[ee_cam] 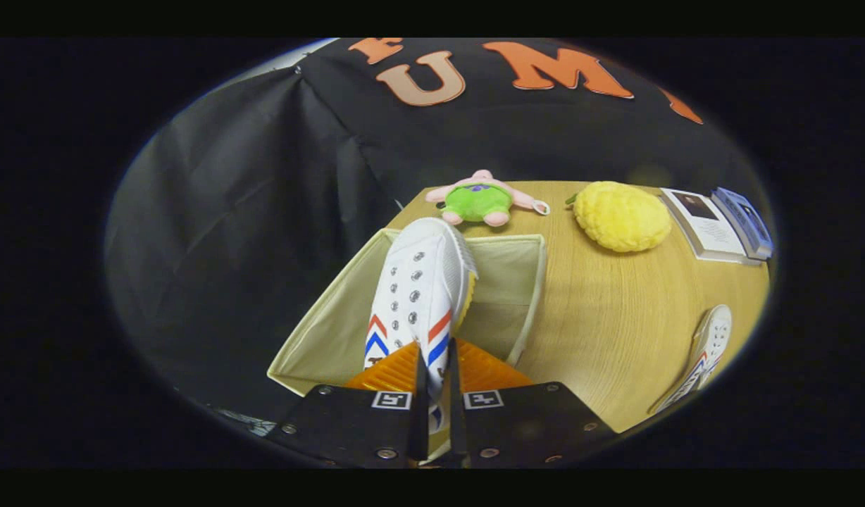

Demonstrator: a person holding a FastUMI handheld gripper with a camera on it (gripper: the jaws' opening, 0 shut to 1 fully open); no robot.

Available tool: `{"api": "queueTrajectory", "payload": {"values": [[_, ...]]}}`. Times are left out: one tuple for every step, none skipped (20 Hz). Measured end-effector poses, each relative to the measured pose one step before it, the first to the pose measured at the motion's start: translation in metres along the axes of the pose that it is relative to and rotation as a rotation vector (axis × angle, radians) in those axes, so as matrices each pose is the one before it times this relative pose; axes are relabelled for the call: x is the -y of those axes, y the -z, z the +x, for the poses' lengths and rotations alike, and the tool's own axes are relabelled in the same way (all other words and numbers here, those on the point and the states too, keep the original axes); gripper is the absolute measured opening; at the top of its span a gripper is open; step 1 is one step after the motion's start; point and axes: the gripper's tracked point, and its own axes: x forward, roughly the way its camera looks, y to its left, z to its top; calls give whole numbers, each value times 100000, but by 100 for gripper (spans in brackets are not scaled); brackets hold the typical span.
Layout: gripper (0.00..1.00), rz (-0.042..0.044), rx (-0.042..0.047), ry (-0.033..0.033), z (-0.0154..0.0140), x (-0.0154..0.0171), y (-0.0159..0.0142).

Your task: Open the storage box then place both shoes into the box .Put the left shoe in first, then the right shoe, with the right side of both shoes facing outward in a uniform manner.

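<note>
Black cloth walls the booth on the far and left sides, and a pale wooden counter [615,310] fills the space in front of it. At the near edge of the gripper view the claw [436,401] is clenched on a white sneaker [418,296]: its two orange fingers [390,370] stand close together with the shoe's heel end pinched between them, both pressing on it. The shoe points away from the claw, toe far, its lace eyelets and red and blue chevron stripes facing up and its yellowish sole turned to the right. It hangs over the open top of a cream fabric storage box [524,296], which sits at the left part of the counter, just ahead of the fingers; whether the shoe touches the box's inside cannot be told. Well to the right of the box, near the counter's near right edge, the second white sneaker [704,352] lies on the wood, with the same red and blue stripes. Beyond the box, at the far edge, lies a pink and green plush toy [478,198]. To its right rests a yellow knobbly plush [621,215], and further right a white booklet [704,224] beside a blue device [744,222].
</note>
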Motion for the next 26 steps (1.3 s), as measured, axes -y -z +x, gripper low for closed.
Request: {"api": "queueTrajectory", "payload": {"values": [[13,387,-1144,-673,112,-329,434],[18,353,-2069,-992,237,-317,406],[22,452,-875,-2064,5,-607,50],[27,1684,1490,-1861,-259,-469,-407],[28,2795,2148,-2755,-16,-593,-328],[35,2786,1618,-2950,-400,-257,-387],[39,1860,1309,-1262,-521,126,-316],[48,843,1718,166,-698,470,-153],[51,1674,2704,109,-901,473,-45],[54,2303,2785,-1526,-1002,202,-304],[56,2536,2694,-1361,-1087,235,-282],[60,1720,2491,-582,-1098,470,-513],[62,547,2519,554,-1108,823,-664],[65,-413,1626,2161,-952,1188,-432],[67,-1152,931,2975,-907,1593,-171],[71,-535,356,4792,-803,2069,-81],[73,-443,632,4192,-635,2210,11],[77,-238,-87,3812,-596,2141,92],[78,365,147,3912,-554,2138,31],[82,412,178,4046,-390,2284,36],[82,616,175,4761,85,3075,426],[85,769,1032,4226,-228,2264,151],[86,421,-137,3296,-262,1900,365],[86,848,-783,1255,-35,1540,468],[86,1506,-1223,1149,-286,1599,505],[86,887,-728,1805,88,1523,283]]}}
